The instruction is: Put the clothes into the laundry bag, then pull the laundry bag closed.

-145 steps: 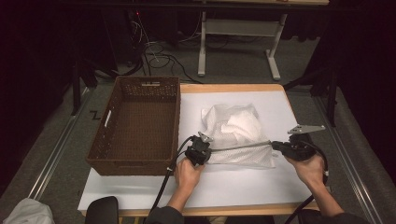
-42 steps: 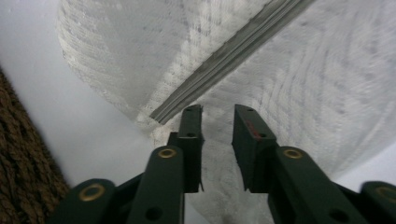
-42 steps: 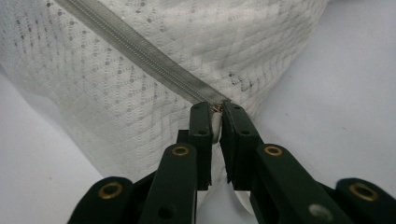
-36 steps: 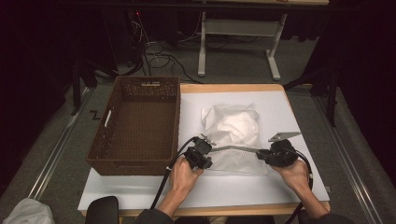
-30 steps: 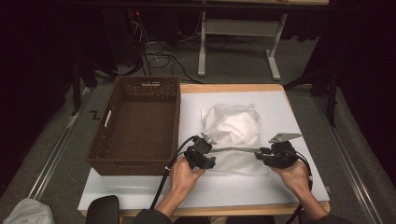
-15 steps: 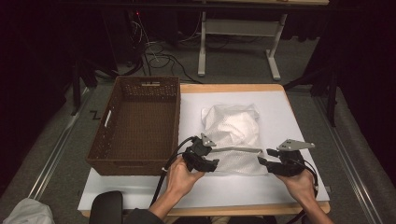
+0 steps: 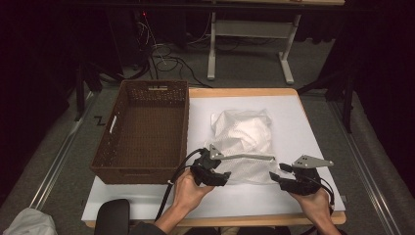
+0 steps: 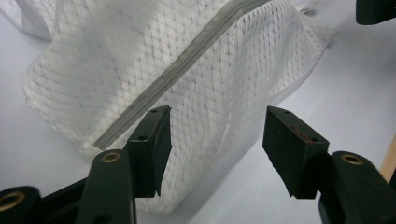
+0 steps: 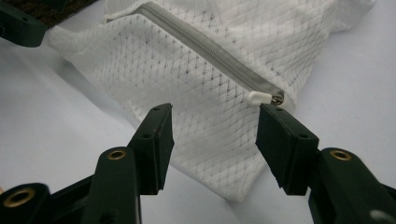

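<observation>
Mesh bag (image 7: 243, 147), zipped, on the table (image 7: 303, 122); both grippers let go.

Bag: white mesh, right of the basket (image 7: 142, 132), zip (image 9: 210, 49) shut, pull (image 9: 258, 97) at its right end. Left gripper (image 7: 215, 174): at the bag's near left corner, jaws just opened, apart, mesh between them unpinched. Right gripper (image 7: 286, 178): just off the bag's near right corner, jaws just opened wide, holding nothing. Next grip: take bunched fabric, not the zip, both corners level. Basket: looks empty, though its floor is dim. Bag contents: something white, unclear through the mesh.
</observation>
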Demonstrator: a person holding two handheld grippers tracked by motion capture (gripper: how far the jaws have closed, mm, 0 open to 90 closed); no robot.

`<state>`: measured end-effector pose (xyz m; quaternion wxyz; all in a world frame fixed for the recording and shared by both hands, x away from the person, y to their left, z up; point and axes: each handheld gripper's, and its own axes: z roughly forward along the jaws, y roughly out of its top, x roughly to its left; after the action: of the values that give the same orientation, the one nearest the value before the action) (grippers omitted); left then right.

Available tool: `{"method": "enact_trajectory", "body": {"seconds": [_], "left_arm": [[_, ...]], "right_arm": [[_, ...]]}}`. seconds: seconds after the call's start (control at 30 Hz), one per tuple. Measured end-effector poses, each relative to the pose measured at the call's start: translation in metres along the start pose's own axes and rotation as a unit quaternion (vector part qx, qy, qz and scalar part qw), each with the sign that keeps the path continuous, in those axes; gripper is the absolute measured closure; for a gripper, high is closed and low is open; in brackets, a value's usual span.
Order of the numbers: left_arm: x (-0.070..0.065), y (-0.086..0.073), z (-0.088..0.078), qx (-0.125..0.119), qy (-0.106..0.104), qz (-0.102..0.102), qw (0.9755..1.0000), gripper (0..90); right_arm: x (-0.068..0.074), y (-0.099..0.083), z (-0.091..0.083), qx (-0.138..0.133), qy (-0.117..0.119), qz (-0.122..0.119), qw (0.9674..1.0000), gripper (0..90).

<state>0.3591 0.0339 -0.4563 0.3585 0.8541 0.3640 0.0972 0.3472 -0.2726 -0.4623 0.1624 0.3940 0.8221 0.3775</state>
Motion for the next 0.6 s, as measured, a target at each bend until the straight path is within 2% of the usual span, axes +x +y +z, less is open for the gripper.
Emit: {"method": "enact_trajectory", "body": {"seconds": [0.13,0.6], "left_arm": [[0.0005,-0.0036,0.0005,0.000,-0.001,-0.005,1.0000,41.4],[-0.0049,-0.0104,-0.0023,-0.006,-0.007,0.003,1.0000,40.7]], "right_arm": [[0.0005,-0.0029,0.0032,0.001,0.003,0.000,1.0000,46.3],[0.0086,-0.0069,0.0024,0.000,0.009,-0.005,0.9999,46.5]]}}
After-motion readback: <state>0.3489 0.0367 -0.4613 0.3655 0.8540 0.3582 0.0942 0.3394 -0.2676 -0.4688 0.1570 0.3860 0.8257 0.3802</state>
